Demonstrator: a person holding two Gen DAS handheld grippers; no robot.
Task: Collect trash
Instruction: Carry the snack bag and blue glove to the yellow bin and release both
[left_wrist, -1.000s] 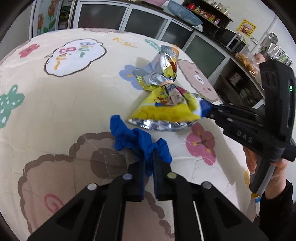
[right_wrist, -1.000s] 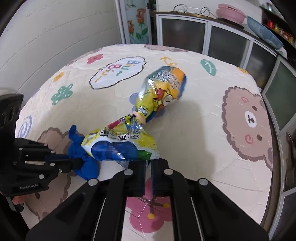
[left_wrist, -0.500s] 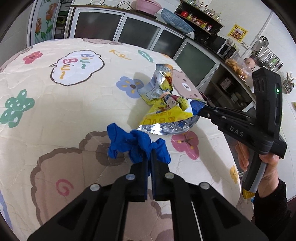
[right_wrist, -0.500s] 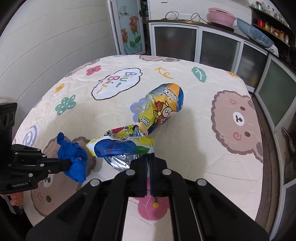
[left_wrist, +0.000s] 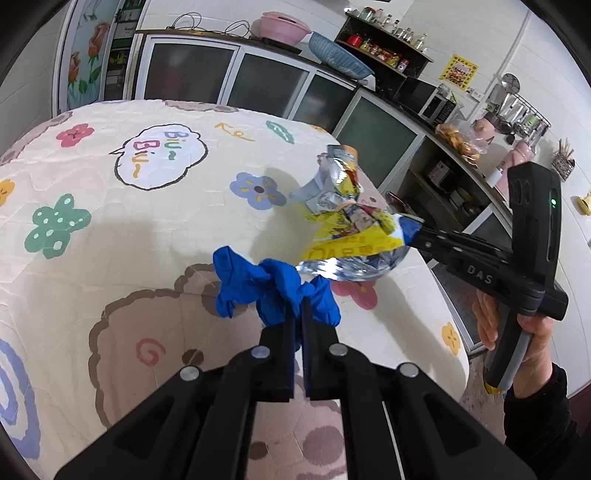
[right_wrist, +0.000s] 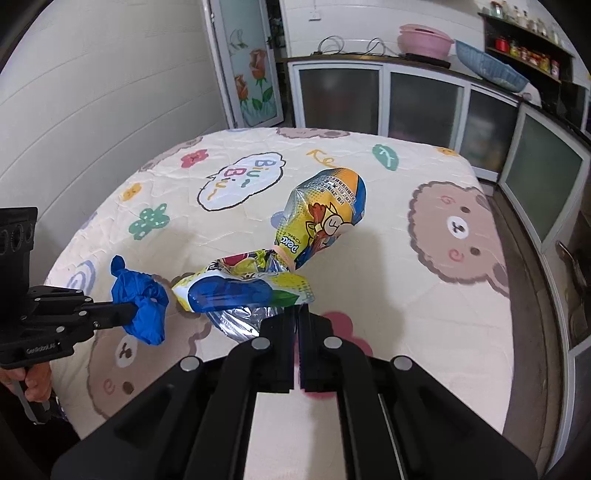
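My left gripper (left_wrist: 298, 314) is shut on a crumpled blue glove (left_wrist: 258, 284) and holds it above the table; the glove also shows at the left of the right wrist view (right_wrist: 142, 299). My right gripper (right_wrist: 296, 314) is shut on a yellow and silver snack bag (right_wrist: 258, 288), twisted in the middle, and holds it in the air. The bag hangs just right of the glove in the left wrist view (left_wrist: 351, 236), with the right gripper (left_wrist: 415, 230) gripping its blue corner.
The round table (right_wrist: 369, 258) wears a cream quilted cover with bears, flowers and a "Biu Biu" cloud. Glass-door cabinets (right_wrist: 406, 96) and a counter with basins stand behind. A shelf unit (left_wrist: 461, 192) stands beyond the table's right edge.
Both grippers have risen from the table, lifting the blue glove and the snack bag clear of the cloth. Both stay shut on their loads.
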